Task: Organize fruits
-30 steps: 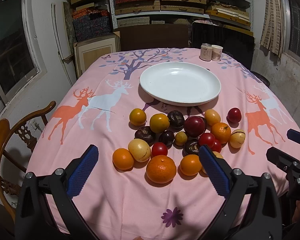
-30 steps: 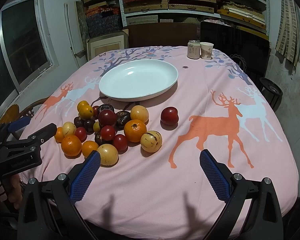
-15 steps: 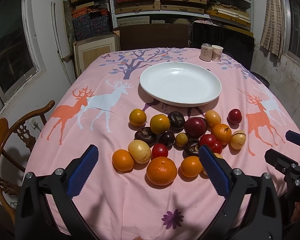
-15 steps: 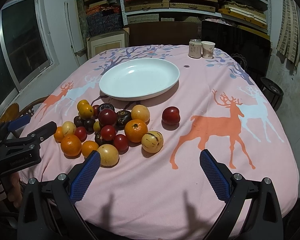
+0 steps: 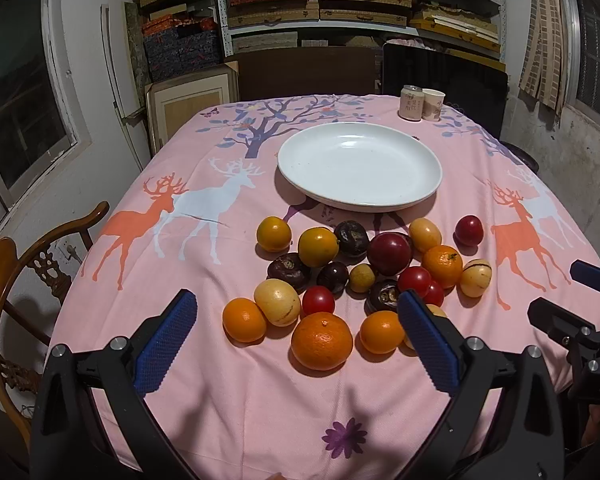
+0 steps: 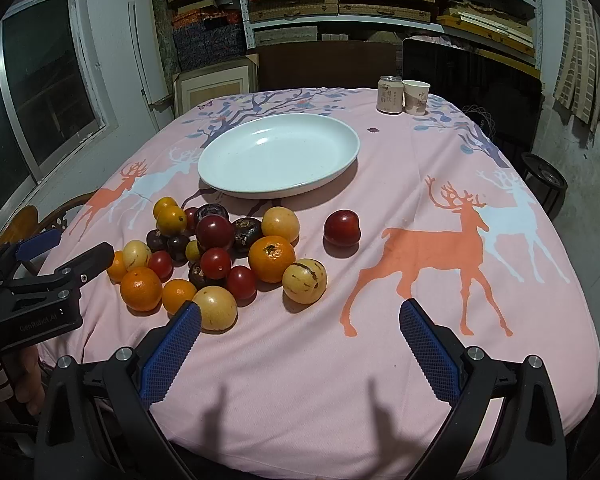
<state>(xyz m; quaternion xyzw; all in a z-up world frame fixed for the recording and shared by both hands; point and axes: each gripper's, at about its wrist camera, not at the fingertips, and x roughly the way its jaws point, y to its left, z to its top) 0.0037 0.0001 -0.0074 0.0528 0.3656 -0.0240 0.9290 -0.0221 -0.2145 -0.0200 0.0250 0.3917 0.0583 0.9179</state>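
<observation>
1. Left gripper (image 5: 296,334): jaws spread wide, holding nothing, poised over the near edge of the fruit cluster (image 5: 364,280). Right gripper (image 6: 300,344): jaws likewise wide apart and empty, over bare tablecloth (image 6: 380,380) at the cluster's 4 o'clock.

2. Location: all fruit lies on the cloth at 6 o'clock of the white plate (image 5: 360,166), which holds nothing. In my judgement no sorting has begun.

3. Risk, left side: the fruits sit packed and touching. A jaw pushed down beside the large orange (image 5: 322,340) would likely nudge its neighbours and set them rolling.

4. Risk, centre: the small red fruits (image 5: 318,300) are smooth and round; an off-centre pinch could squirt one out.

5. Risk, right side: the lone red plum (image 6: 342,227) stands apart at 3 o'clock of the cluster, on open cloth. A knock could send it towards the table edge.

6. Risk, both grippers: they hang close together, and reaching for the same spot invites a clash.

7. Count, left wrist view:
   - fruits: about nineteen, some partly hidden
   - plate: one
   - can (image 5: 411,103): one
   - paper cup (image 5: 433,105): one
</observation>
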